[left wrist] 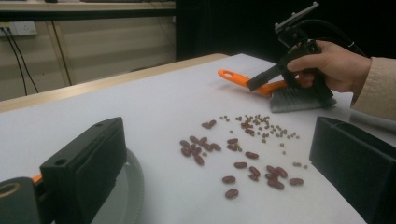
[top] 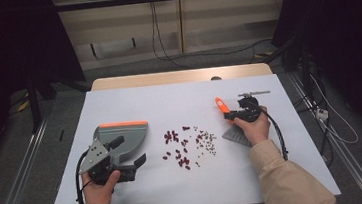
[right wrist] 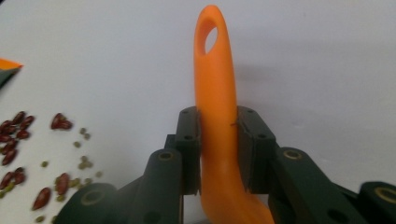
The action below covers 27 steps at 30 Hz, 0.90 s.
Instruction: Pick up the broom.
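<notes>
The right gripper (right wrist: 218, 140) has its jaws clamped on the orange handle of the brush (top: 223, 107), whose grey bristles rest on the tabletop (top: 133, 99) just to the right of the scattered beans (top: 189, 142). Left of the beans, the left gripper (top: 126, 157) holds its jaws apart around the rim of the grey dustpan (top: 123, 136), not visibly pressing on it. The handle is smooth and curved, so it may twist in the grip once the bristles drag. A fast sweep could flick the small green beans past the dustpan, and an unheld pan may slide.
</notes>
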Each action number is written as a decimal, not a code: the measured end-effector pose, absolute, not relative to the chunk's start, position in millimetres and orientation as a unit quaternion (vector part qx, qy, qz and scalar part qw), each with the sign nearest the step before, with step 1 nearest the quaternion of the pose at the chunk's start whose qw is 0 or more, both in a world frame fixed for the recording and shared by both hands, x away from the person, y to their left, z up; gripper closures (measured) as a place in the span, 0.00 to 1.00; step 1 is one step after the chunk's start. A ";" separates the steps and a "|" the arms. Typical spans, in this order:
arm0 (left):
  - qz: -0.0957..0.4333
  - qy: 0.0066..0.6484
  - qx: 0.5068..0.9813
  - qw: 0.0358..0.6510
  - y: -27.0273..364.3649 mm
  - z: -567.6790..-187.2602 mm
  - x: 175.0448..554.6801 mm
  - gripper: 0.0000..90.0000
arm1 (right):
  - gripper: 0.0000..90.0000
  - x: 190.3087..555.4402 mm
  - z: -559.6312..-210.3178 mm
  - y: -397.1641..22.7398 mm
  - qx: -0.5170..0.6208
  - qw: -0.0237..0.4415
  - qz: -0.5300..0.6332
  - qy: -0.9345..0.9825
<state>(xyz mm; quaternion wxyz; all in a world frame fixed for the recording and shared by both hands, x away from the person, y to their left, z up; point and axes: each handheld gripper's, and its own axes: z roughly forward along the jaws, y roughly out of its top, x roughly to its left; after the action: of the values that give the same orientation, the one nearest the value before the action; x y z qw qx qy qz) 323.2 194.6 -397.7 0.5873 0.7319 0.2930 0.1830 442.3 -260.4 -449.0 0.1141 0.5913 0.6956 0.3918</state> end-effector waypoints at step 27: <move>0.184 0.286 0.734 0.588 186.7 -394.1 321.7 0.04 | 0.85 390.2 -401.6 -248.9 0.512 0.144 0.398 0.747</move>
<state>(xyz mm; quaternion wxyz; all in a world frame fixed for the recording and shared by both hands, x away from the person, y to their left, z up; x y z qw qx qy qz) 321.7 186.7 -394.1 0.5881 0.7339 0.2857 0.1839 390.2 -248.9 -401.6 0.1436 0.5122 0.7471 0.3985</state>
